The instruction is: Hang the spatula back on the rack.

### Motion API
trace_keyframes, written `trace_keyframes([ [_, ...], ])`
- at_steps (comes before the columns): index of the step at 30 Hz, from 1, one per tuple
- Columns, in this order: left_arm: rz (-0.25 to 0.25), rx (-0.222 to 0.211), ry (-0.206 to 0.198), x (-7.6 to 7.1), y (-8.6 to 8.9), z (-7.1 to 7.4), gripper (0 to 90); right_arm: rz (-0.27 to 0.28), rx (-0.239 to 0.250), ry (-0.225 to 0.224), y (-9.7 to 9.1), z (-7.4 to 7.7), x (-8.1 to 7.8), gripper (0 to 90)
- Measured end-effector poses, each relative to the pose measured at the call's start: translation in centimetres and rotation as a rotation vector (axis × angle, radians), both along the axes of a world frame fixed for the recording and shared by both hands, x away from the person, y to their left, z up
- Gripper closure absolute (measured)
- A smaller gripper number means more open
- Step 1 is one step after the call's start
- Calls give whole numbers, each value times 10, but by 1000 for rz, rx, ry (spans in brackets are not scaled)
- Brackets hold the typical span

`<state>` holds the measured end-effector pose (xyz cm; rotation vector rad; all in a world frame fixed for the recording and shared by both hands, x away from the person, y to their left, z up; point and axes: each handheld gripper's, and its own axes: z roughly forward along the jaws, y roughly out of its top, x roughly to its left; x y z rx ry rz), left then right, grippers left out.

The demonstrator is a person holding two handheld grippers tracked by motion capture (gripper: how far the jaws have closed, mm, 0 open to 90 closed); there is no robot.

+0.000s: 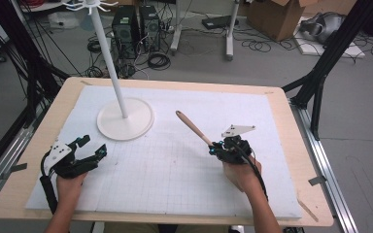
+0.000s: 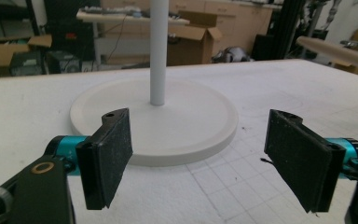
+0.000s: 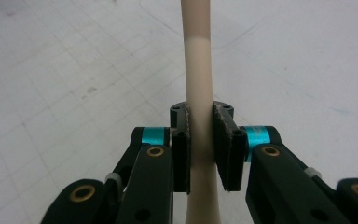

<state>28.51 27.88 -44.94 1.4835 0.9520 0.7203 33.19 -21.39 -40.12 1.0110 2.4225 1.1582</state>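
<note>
A wooden utensil (image 1: pixel 192 127) with a pale handle (image 3: pixel 198 70) is lifted off the mat, and its rounded end slants up toward the far left. My right gripper (image 1: pixel 217 148) (image 3: pixel 200 122) is shut on the handle, a pad pressed to each side. At the near left of the mat my left gripper (image 1: pixel 93 145) (image 2: pixel 198 158) stands open with nothing between its pads, facing the white stand. That stand has a round base (image 1: pixel 125 121) (image 2: pixel 168 121) and a thin upright pole (image 1: pixel 110 63) (image 2: pixel 158 51). The utensil (image 2: pixel 340 51) also crosses the upper right of the left gripper view.
A white gridded mat (image 1: pixel 175 165) covers most of the wooden table (image 1: pixel 9 179). Black frame struts (image 1: pixel 320 73) stand by both sides of the table. On the floor beyond it are computer towers (image 1: pixel 136 29), cables and a cardboard box (image 1: pixel 277 17).
</note>
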Motion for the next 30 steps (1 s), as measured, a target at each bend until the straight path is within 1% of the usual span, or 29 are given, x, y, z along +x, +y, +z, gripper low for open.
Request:
trace_keyframes([
  [1,-10,-5,2,0,-2,2,239,3,12,-5,1,0,-2,784],
  [3,-30,1,-2,-1,-7,6,242,5,20,-11,2,1,-3,784],
  [4,-41,10,-14,-2,-11,10,242,9,20,-16,2,1,-4,783],
  [7,-84,0,-17,-1,-21,16,245,6,22,-28,3,0,-6,783],
  [9,-103,-3,-14,0,-26,18,250,-1,29,-36,2,0,-8,783],
  [11,-121,-7,-2,3,-30,20,253,-8,37,-43,0,0,-9,783],
  [16,-155,-11,14,7,-37,25,259,-20,56,-56,-4,0,-11,783],
  [20,-182,-15,23,9,-42,30,271,-23,82,-71,-5,0,-13,783],
  [21,-189,-12,24,10,-43,31,273,-24,94,-66,-4,1,-14,783],
  [25,-220,-23,35,14,-51,39,297,-11,120,-105,0,3,-18,783],
  [27,-251,-18,52,16,-57,45,327,-3,128,-118,3,4,-19,783],
  [28,-261,-13,56,18,-60,48,362,3,139,-133,7,6,-22,783],
  [30,-279,0,61,21,-69,54,361,4,146,-137,10,7,-23,783],
])
